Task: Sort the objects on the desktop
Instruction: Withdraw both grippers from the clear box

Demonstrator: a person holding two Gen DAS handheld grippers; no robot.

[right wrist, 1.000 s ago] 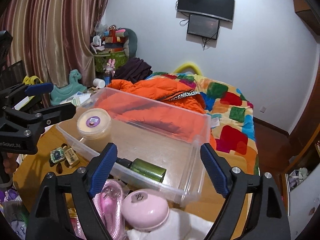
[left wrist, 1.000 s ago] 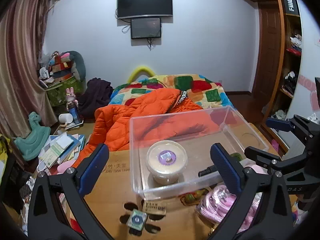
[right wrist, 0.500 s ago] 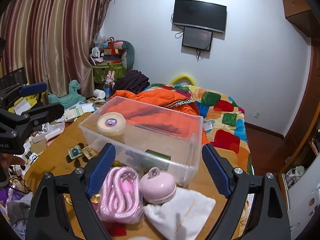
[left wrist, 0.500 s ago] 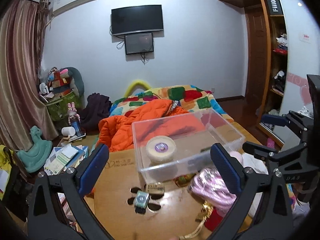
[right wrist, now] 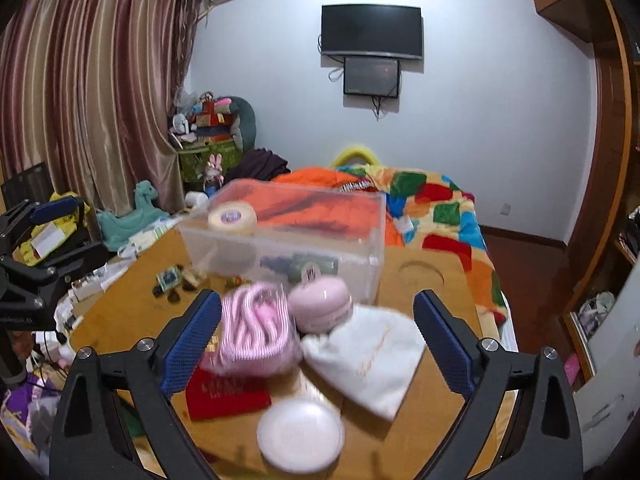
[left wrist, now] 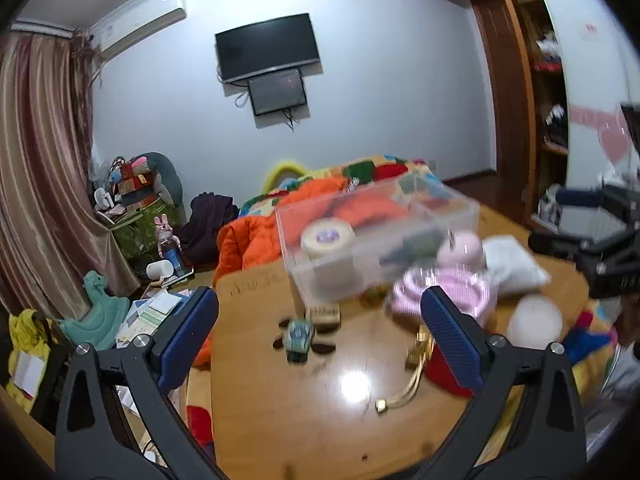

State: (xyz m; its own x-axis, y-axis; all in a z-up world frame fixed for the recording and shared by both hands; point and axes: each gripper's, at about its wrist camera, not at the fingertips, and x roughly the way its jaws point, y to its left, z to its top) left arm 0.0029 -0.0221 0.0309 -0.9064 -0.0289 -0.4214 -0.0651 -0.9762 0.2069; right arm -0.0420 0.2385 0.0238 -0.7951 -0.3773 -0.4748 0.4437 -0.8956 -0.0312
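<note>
A clear plastic box (left wrist: 376,236) (right wrist: 288,236) stands at the far side of the wooden table (left wrist: 320,412) (right wrist: 424,280). It holds a cream round tin (left wrist: 327,237) (right wrist: 233,217) and a dark green bottle (right wrist: 316,266). In front lie a pink coiled cable (right wrist: 256,324) (left wrist: 444,288), a pink round case (right wrist: 320,300), a white pouch (right wrist: 368,356), a red pouch (right wrist: 228,392), a white round lid (right wrist: 300,436) and a small green toy (left wrist: 298,338). My left gripper (left wrist: 320,340) and right gripper (right wrist: 316,344) are open, empty, held above the near table.
A bed with an orange jacket (right wrist: 320,196) and a colourful quilt (right wrist: 436,208) lies beyond the table. Toys, books and a curtain fill the left floor (left wrist: 132,312). A gold chain (left wrist: 404,392) lies on the table. A wooden wardrobe (left wrist: 520,100) stands right.
Both grippers have pulled back and risen from the box. More of the table and the loose objects in front of the box have come into view. Both stay open.
</note>
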